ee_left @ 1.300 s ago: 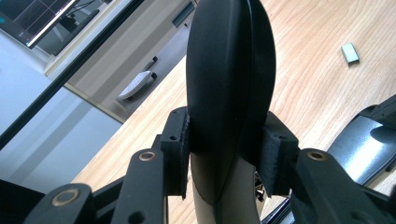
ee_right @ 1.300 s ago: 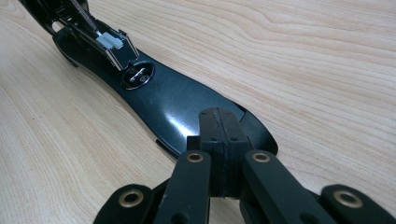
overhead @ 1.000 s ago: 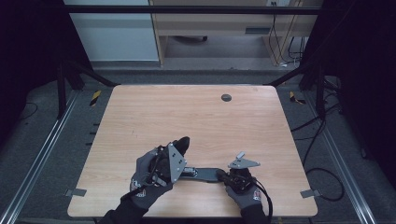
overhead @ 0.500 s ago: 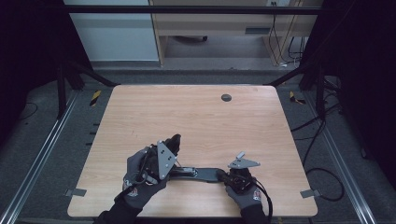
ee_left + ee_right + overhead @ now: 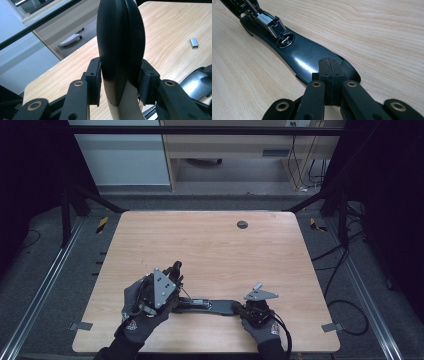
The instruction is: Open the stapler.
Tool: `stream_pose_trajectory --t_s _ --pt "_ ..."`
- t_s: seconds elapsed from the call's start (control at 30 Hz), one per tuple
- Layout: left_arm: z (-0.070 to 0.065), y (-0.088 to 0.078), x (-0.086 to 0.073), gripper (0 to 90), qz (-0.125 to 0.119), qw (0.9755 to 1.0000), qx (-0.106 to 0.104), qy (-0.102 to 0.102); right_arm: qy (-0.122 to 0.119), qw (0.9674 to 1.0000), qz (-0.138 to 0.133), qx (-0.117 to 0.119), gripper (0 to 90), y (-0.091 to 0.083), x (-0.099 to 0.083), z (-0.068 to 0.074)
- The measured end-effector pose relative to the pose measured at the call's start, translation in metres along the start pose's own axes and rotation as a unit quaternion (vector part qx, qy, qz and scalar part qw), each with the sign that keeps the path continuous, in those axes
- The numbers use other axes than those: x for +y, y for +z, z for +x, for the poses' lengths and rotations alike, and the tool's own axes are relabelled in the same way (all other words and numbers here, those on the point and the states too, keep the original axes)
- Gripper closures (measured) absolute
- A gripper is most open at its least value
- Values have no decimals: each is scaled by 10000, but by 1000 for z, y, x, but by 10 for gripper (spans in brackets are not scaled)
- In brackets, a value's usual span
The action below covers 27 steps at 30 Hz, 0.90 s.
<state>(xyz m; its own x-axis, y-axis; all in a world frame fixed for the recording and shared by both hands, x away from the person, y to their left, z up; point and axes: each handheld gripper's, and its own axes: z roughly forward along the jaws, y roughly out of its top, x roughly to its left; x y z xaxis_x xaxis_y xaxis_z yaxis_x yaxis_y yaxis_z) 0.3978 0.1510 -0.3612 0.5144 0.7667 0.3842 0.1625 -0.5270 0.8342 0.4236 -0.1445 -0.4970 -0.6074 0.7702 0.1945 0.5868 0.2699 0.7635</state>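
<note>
Fingers of left gripper (image 5: 175, 270) swung stapler lid (image 5: 120, 50) back toward the person.

- I'm looking at a light wood table (image 5: 210, 245), rounded corners, grain running across.
- Near my edge, a black stapler (image 5: 210, 305) lies opened flat on the top; its base (image 5: 312, 60) rests on the wood in the right gripper view.
- Far side, a small dark round disc (image 5: 242, 224) sits in the tabletop, well apart from the stapler.
- In the left gripper view I see a small strip of staples (image 5: 194, 42) lying loose on the wood.
- Metal clips (image 5: 80, 325) grip the near corners.
</note>
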Motion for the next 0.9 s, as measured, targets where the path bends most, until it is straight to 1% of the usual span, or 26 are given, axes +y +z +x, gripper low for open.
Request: stream_pose_trajectory --t_s 0.4,0.7,0.87,0.9 --pt "10 -5 -6 589 -39 9997 26 -233 -26 10000 8 -20 900 0 0 0" --pt "14 -7 -10 589 -76 9994 33 -327 -25 10000 11 -21 900 0 0 0" --pt "19 -9 -12 587 -69 9991 19 -426 -28 10000 20 -27 900 0 0 1" --pt "20 -10 -13 586 -45 9991 59 -426 -29 10000 25 -25 900 0 0 1"
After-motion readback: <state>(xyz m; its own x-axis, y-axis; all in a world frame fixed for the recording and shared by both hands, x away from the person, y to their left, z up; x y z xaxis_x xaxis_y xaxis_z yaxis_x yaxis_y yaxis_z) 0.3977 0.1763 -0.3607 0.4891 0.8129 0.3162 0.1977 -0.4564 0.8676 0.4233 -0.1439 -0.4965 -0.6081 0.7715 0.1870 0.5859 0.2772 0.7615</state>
